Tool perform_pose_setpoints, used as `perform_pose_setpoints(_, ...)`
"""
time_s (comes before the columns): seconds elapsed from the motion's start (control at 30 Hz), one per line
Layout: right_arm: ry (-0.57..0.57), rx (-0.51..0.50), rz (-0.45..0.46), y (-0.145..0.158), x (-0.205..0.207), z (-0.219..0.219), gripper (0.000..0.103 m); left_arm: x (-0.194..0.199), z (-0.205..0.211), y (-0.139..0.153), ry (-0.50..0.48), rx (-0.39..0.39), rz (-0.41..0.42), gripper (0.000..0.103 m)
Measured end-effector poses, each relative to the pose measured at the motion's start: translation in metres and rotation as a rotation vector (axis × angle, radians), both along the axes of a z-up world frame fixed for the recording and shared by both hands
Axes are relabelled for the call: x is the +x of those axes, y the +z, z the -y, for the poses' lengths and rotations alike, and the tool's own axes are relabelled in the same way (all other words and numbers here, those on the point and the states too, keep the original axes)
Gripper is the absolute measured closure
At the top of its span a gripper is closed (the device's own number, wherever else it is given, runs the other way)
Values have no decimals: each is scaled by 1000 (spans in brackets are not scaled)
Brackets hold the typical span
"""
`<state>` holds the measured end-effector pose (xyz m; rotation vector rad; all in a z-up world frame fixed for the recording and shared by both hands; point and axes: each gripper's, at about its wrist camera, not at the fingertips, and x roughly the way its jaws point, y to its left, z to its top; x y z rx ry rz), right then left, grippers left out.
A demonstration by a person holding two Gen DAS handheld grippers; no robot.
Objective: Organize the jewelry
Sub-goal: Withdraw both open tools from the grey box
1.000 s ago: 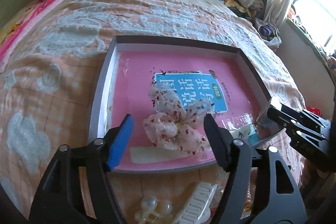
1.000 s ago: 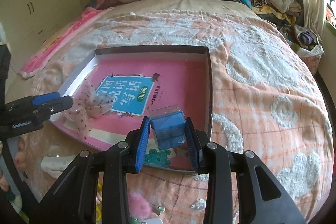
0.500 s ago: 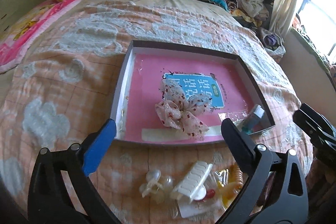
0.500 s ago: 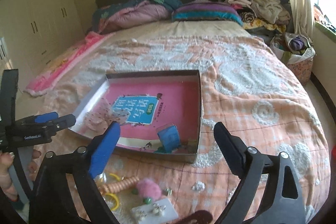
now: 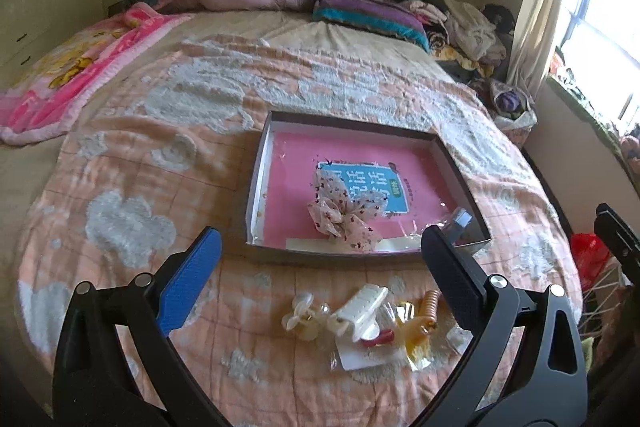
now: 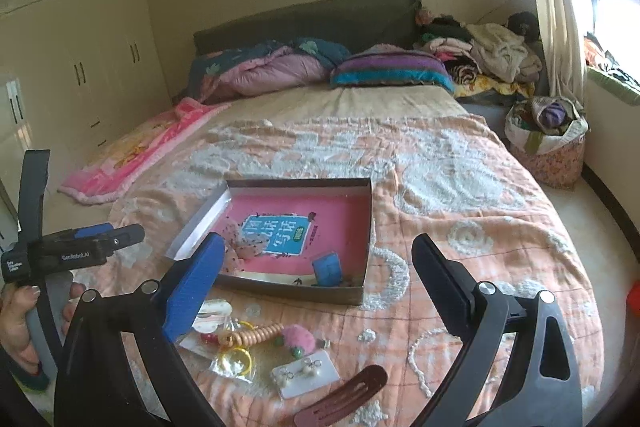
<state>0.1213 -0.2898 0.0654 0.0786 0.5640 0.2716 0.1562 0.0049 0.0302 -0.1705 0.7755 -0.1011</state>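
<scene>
Partly hidden behind the right finger, a small box (image 5: 462, 223) in the tray (image 5: 256, 187); both grippers' fingers wide, the right's widening, empty

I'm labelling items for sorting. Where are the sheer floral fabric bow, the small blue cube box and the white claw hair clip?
sheer floral fabric bow (image 5: 343, 215), left wrist view, centre knot.
small blue cube box (image 6: 327, 268), right wrist view, front face.
white claw hair clip (image 5: 362, 307), left wrist view, ridged top.

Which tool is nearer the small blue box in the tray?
Right. The right tool hangs open just in front of the small blue box, which lies in the tray's near right corner. The left tool is open over the bow, further left.
</scene>
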Motion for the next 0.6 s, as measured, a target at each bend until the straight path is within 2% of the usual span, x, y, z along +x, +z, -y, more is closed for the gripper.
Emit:
perform_pose_setpoints(0.3,1,-16,46,16,-37,6,9,-33,-9,20,13,-9,54,9)
perform_pose_setpoints(0.6,38,-38,39,10,-65,2,9,-60,-6,19,-23,-6,54,9)
